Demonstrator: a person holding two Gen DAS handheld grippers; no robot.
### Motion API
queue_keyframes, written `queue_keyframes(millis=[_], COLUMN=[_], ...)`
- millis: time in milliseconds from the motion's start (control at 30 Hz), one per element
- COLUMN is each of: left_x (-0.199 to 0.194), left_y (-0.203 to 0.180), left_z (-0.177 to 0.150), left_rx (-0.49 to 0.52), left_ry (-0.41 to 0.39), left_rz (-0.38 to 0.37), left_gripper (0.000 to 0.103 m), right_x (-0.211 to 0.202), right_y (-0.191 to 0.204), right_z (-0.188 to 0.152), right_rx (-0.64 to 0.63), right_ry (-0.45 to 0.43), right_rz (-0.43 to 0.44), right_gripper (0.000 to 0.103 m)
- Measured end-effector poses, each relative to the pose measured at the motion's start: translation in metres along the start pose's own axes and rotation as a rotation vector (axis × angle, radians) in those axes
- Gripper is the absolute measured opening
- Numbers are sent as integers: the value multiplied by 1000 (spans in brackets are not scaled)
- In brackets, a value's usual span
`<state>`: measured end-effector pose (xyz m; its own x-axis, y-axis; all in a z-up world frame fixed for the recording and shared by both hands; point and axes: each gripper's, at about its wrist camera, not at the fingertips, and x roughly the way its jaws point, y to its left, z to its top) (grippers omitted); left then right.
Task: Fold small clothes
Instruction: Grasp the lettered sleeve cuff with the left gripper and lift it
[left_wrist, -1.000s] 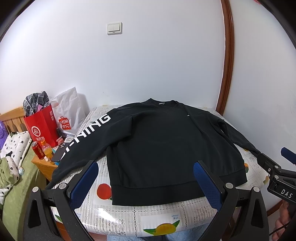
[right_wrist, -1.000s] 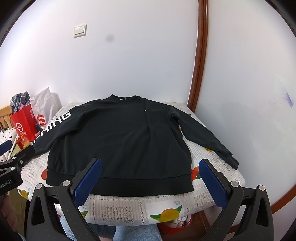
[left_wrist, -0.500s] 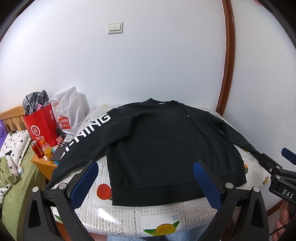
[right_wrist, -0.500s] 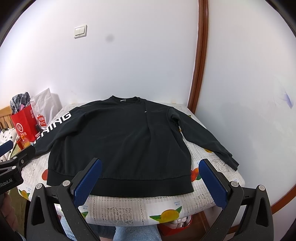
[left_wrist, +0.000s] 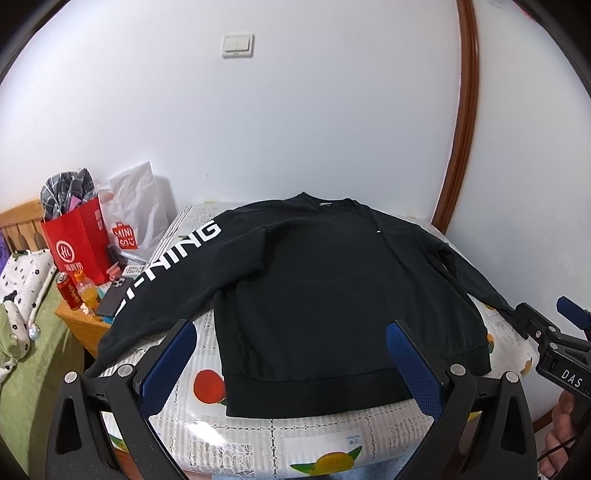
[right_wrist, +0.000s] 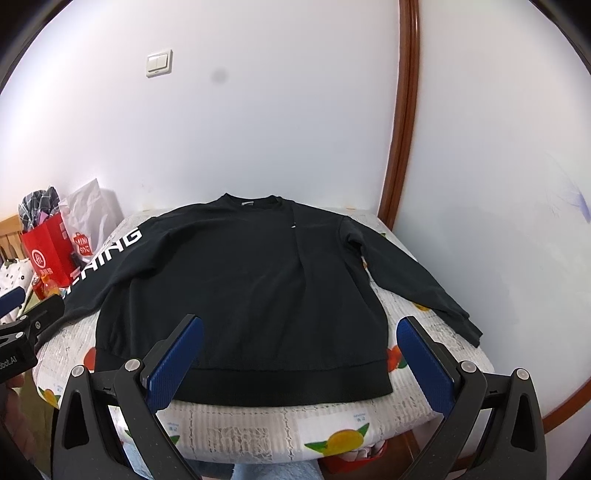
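Observation:
A black long-sleeved sweatshirt (left_wrist: 314, 280) lies flat, front up, on a small table, collar toward the wall and hem toward me. It also shows in the right wrist view (right_wrist: 240, 288). Its left sleeve (left_wrist: 162, 273) carries white lettering and hangs over the table's left edge. Its right sleeve (right_wrist: 410, 280) lies along the right edge. My left gripper (left_wrist: 290, 360) is open and empty, held above the hem. My right gripper (right_wrist: 299, 356) is open and empty, also above the hem. Each gripper shows at the side of the other's view.
The table wears a white cloth (right_wrist: 258, 424) with fruit prints. A red paper bag (left_wrist: 77, 240), a white Miniso bag (left_wrist: 133, 218), a can and a bottle stand on a wooden nightstand at the left. A bed (left_wrist: 26, 332) lies beyond. A wooden door frame (right_wrist: 402, 110) runs up the wall.

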<state>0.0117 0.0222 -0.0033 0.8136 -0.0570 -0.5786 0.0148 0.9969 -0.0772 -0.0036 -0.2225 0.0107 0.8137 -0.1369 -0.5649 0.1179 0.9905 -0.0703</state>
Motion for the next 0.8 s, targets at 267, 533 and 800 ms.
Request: queue_keyframes(millis=[267, 533, 800], left_x=[36, 94, 125], left_y=[43, 108, 174], left_z=[-2, -35, -70], left_rx=[-114, -253, -452], left_ry=[66, 189, 193], left_rz=[-14, -6, 30], left_gripper=[103, 103, 89], right_x=[36, 113, 158], right_y=[12, 33, 53], right_z=[8, -8, -16], right_rx=[-20, -68, -71], right_ry=[30, 208, 249], right_rz=[-13, 45, 82], right_gripper=[103, 102, 97])
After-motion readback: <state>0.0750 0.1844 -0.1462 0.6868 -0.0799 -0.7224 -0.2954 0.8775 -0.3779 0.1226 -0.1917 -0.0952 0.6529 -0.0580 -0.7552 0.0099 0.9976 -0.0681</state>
